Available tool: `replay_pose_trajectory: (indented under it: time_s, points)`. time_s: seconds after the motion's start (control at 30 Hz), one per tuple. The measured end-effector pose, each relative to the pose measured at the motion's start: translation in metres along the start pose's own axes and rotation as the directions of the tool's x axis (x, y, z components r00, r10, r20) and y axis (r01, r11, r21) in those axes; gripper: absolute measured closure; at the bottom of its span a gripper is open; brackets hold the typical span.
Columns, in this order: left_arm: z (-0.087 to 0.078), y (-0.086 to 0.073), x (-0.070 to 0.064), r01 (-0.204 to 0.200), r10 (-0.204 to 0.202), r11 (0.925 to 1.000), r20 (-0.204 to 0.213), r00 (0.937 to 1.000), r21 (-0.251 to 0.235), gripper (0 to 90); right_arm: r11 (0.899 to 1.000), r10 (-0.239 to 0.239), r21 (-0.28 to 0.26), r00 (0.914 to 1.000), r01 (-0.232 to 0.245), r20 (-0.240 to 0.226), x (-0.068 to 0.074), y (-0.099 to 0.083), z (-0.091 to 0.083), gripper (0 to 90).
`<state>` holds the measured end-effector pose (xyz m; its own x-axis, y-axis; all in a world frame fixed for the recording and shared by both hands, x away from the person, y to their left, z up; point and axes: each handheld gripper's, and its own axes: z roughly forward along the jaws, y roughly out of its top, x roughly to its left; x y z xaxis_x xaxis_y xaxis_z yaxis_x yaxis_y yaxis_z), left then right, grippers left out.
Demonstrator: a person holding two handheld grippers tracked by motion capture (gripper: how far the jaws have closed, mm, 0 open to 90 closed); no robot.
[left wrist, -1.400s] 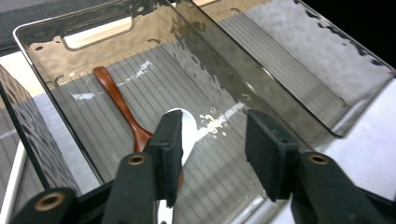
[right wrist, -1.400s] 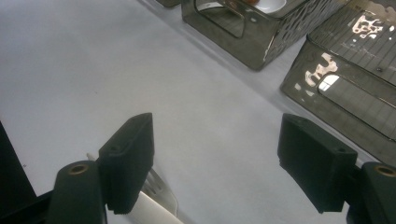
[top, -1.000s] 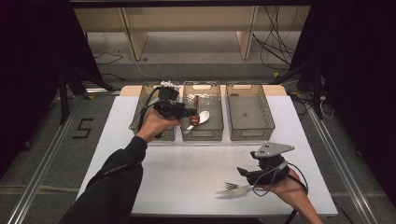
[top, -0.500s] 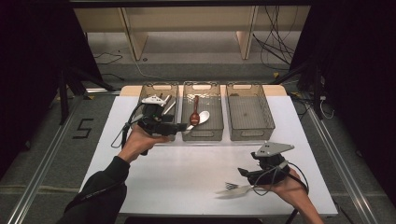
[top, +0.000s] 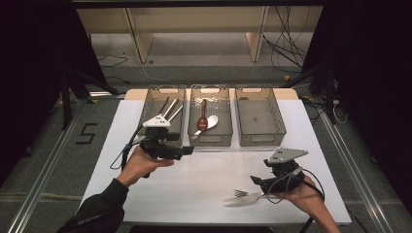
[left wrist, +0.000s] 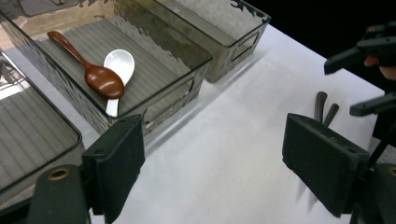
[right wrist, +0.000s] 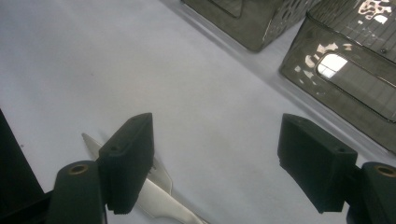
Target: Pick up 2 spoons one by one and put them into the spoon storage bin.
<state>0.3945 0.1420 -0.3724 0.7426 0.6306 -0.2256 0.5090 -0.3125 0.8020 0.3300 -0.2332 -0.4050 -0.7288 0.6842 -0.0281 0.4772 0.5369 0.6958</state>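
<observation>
The right gripper [top: 256, 180] hovered low over the white bench [top: 209, 174] with its jaws spread and empty; the task's things, a fork [top: 240, 193] and a pale knife [top: 243, 199], lay flat on the bench just ahead of and slightly below its jaws, side by side and apparently touching. In the right gripper view the knife [right wrist: 154, 196] passed beneath the near jaw. Both pieces appeared light, stiff, thin and smooth, hence likely to slip or skid on the bench; the best hold was judged to be across the flat handle, taken from above with the jaws straddling it. The left gripper [top: 188, 151], jaws likewise spread and empty, hung before the three trays [top: 210, 141], well apart from the cutlery.
</observation>
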Motion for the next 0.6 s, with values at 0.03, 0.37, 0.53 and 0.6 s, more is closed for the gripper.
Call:
replay_pose_trajectory:
  time_s: [0.03, 0.37, 0.53, 0.6]
  points:
    - [-0.002, -0.002, 0.0, -0.001, 0.001, 1.0, 0.001, 1.0, -0.001, 19.8, 1.0, 0.001, 0.003, 1.0, -0.001, -0.001, -0.001, 0.0, 0.0, 28.2]
    - [-0.016, -0.021, 0.0, -0.015, 0.015, 0.9996, -0.022, 0.9997, -0.025, 19.3, 0.998, -0.012, 0.053, 0.9999, 0.013, -0.005, -0.004, -0.005, 0.0, 28.2]
    - [-0.022, -0.028, 0.001, -0.02, 0.018, 0.9992, -0.03, 0.9994, -0.035, 19.1, 0.997, -0.007, 0.081, 0.9999, 0.008, -0.013, -0.007, -0.009, 0.001, 28.3]
    - [-0.024, -0.031, 0.001, -0.025, 0.024, 0.9991, -0.037, 0.999, -0.034, 18.8, 0.995, -0.012, 0.1, 0.9998, 0.013, -0.016, -0.007, -0.011, 0.002, 28.4]
